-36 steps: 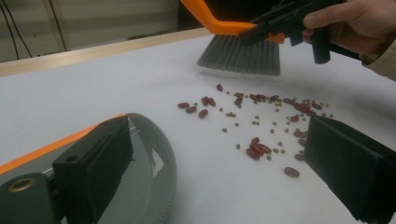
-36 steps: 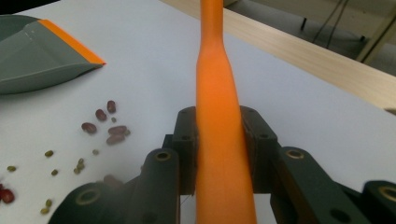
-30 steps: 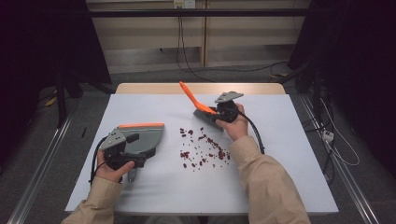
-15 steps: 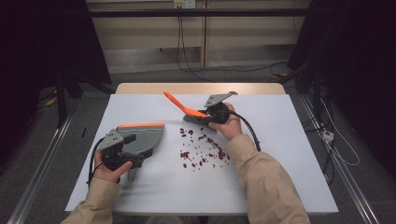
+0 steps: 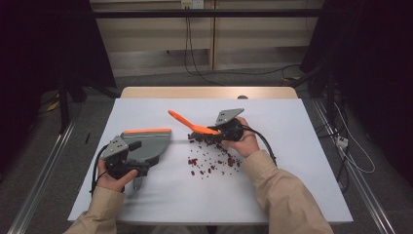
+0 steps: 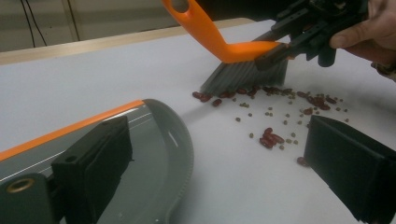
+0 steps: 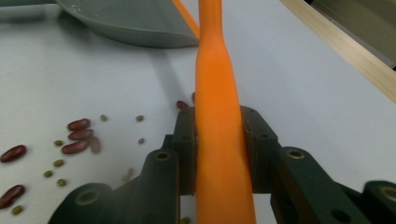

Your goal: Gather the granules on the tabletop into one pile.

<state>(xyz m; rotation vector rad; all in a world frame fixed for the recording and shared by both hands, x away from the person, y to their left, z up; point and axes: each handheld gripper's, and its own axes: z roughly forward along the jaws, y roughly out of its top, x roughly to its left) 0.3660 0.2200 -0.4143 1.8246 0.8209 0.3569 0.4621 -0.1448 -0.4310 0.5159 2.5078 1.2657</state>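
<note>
A grey dustpan (image 5: pixel 148 144) with an orange front edge (image 6: pixel 70 128) lies flat on the white table, left of centre. My left gripper (image 5: pixel 140 159) rests over it, open. Its left jaw sits above the pan's inside and its right jaw stands clear over bare table, as my left gripper (image 6: pixel 217 147) view shows. My right gripper (image 5: pixel 212 132) is shut on the orange handle of a small brush (image 5: pixel 187 123). The grey bristles (image 6: pixel 243 74) touch the table at the far edge of the scattered red and green beans (image 5: pixel 212 163). In the right gripper (image 7: pixel 218 135) view the handle (image 7: pixel 217 93) points at the dustpan (image 7: pixel 126 21).
The beans (image 6: pixel 280 126) spread between brush and pan mouth, closer to the brush. The white mat (image 5: pixel 302 146) ends at a wooden table edge (image 5: pixel 209 92) at the back. Cables lie on the floor on the right.
My right gripper has carried the brush toward the person and to the left, with the handle swung lower toward the left. The bristles now sit at the beans. The left hand and dustpan stayed still.
</note>
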